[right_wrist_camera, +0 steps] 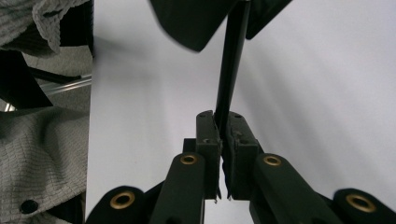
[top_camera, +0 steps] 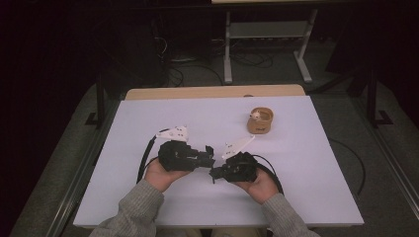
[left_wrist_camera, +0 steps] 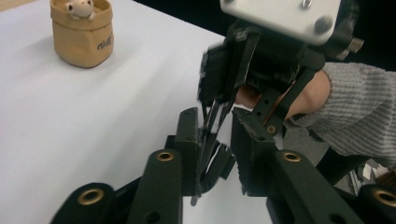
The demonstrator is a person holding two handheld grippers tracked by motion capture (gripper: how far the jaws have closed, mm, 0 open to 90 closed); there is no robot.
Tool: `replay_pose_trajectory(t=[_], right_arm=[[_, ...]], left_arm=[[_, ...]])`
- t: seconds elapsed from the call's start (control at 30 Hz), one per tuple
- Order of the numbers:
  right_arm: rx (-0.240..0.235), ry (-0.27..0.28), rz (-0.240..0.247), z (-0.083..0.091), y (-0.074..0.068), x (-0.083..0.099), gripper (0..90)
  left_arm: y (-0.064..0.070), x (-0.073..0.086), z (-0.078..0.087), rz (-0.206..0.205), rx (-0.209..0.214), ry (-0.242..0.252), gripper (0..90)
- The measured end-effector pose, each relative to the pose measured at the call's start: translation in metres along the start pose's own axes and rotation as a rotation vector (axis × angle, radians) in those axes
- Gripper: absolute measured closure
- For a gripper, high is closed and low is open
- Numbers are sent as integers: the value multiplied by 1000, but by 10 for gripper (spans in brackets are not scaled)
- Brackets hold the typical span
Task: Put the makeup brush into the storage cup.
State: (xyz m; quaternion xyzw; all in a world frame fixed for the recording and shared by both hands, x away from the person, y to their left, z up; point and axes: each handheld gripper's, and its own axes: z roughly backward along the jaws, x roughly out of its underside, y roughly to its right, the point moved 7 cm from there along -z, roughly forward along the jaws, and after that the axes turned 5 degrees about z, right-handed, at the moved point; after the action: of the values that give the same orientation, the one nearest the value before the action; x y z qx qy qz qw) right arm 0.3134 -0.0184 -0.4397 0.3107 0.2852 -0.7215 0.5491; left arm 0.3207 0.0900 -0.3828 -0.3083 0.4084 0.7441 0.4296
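Observation:
My two grippers meet tip to tip at the middle of the white table (top_camera: 306,163). The right gripper (top_camera: 216,173) (right_wrist_camera: 222,119) is shut on a thin flat black strip (right_wrist_camera: 232,70) that sticks straight out of its jaws. The strip (left_wrist_camera: 205,154) reaches in between the jaws of my left gripper (top_camera: 210,155) (left_wrist_camera: 215,119), which stand apart around it, the strip lying close to the left one. In the left gripper view the right gripper (left_wrist_camera: 224,93) faces me from above with a hand behind it.
A tan pouch (top_camera: 260,121) (left_wrist_camera: 81,35) with a small white figurine (top_camera: 255,116) (left_wrist_camera: 79,8) in it stands at the back right of the table. A wooden strip (top_camera: 212,92) runs along the far edge. Cables and a desk frame (top_camera: 267,44) lie on the floor beyond.

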Motion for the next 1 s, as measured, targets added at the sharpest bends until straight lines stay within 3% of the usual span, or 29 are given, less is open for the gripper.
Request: replay_pose_trajectory(t=[0.07,0.17,0.23,0.3,0.37,0.47,0.77,0.83,1.0], right_arm=[[-5,-1,13,-1,-1,0,848],[-8,2,8,-1,0,0,846],[0,23,-21,0,0,-1,831],[10,49,-43,2,0,-4,714],[16,76,-47,4,2,-7,697],[20,116,-47,9,3,-11,701],[20,123,-24,16,1,-23,767],[16,105,-31,15,1,-25,833],[-1,104,-42,15,1,-25,846]], left_arm=[[0,0,1,-14,-11,-5,824],[0,-1,2,-20,-39,5,845],[-2,-3,4,-15,-45,22,850],[-2,-4,5,-4,-48,27,852],[-3,-4,5,-9,-60,24,853],[-3,-3,5,-15,-64,22,853],[-2,-4,4,-16,-56,11,853],[-1,-4,4,-27,-62,1,852],[-1,-4,6,-32,-66,6,816]])
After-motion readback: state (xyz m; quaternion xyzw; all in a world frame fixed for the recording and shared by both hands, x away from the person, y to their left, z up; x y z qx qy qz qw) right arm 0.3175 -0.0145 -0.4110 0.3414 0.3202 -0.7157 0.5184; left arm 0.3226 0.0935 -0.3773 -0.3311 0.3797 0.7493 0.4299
